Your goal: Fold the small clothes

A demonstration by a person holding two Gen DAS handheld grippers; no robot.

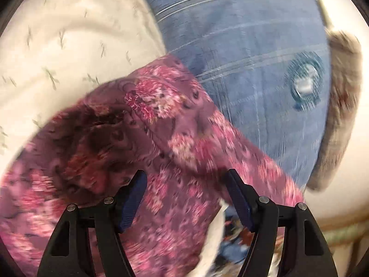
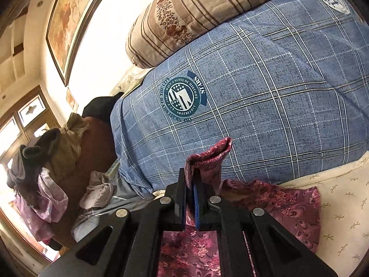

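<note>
On the blue plaid quilt [image 2: 265,106] a round navy emblem [image 2: 182,98] is printed, and it is seen upside down in the right wrist view. Around its ring "WITH A SENSE OF HISTORY AND CULTURE" can be read, and on a ribbon beside it the word "STARS"; the remaining lettering cannot be made out with certainty. A second, paler badge [image 2: 334,2] is seen at the quilt's far corner, its writing too small to read. In the left wrist view the same emblem [image 1: 304,80] is blurred beyond reading.

The pink floral garment [image 2: 276,205] is spread on the cream sprigged bedsheet [image 2: 341,203], just in front of the quilt. One edge of it is clamped by the right tool [image 2: 190,198], whose jaws are closed on the cloth; a tongue of fabric is pushed upward past the fingertips and is tipped toward the quilt. From there the garment is draped down under the tool and out to the right across the sheet.

In the left wrist view the garment [image 1: 138,138] is seen as a long band, its long axis running from the lower left toward the lower right of the frame, over the bedsheet [image 1: 69,46] and the quilt [image 1: 230,34]. The left tool [image 1: 185,198] is held open above it, with cloth between the spread fingers but not pinched.

A brown striped quilt [image 2: 207,11] is stacked on the blue one, and a framed painting [image 2: 69,23] is hung on the wall.
</note>
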